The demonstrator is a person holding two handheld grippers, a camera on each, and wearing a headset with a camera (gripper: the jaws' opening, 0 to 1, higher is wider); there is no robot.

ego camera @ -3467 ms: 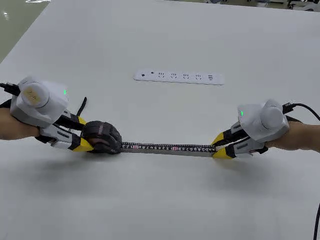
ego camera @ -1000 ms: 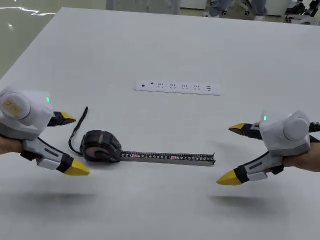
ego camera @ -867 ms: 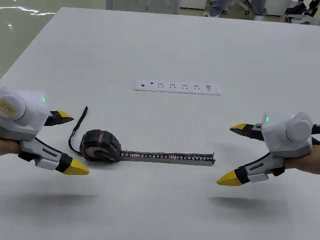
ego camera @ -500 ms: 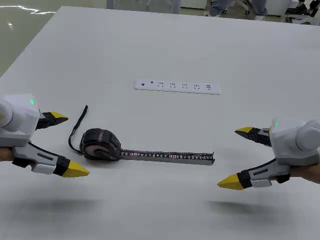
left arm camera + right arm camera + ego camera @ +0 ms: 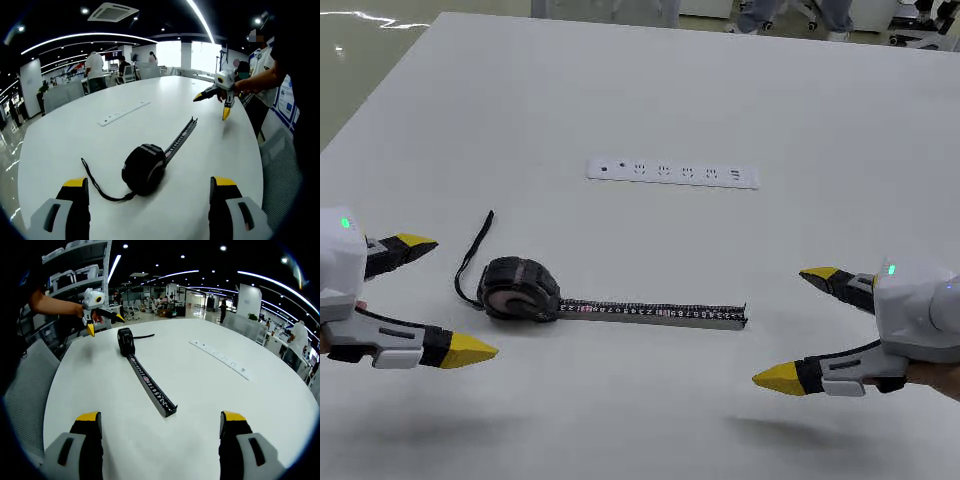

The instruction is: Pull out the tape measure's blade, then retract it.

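The left gripper (image 5: 438,298) sits at the left edge of the head view, its 2 yellow-tipped jaws spread wide and pointing right. The right gripper (image 5: 783,326) mirrors it at the right edge, jaws equally wide and pointing left, with the hand (image 5: 932,374) just visible behind it. The 2 grippers are well apart, and neither grips anything
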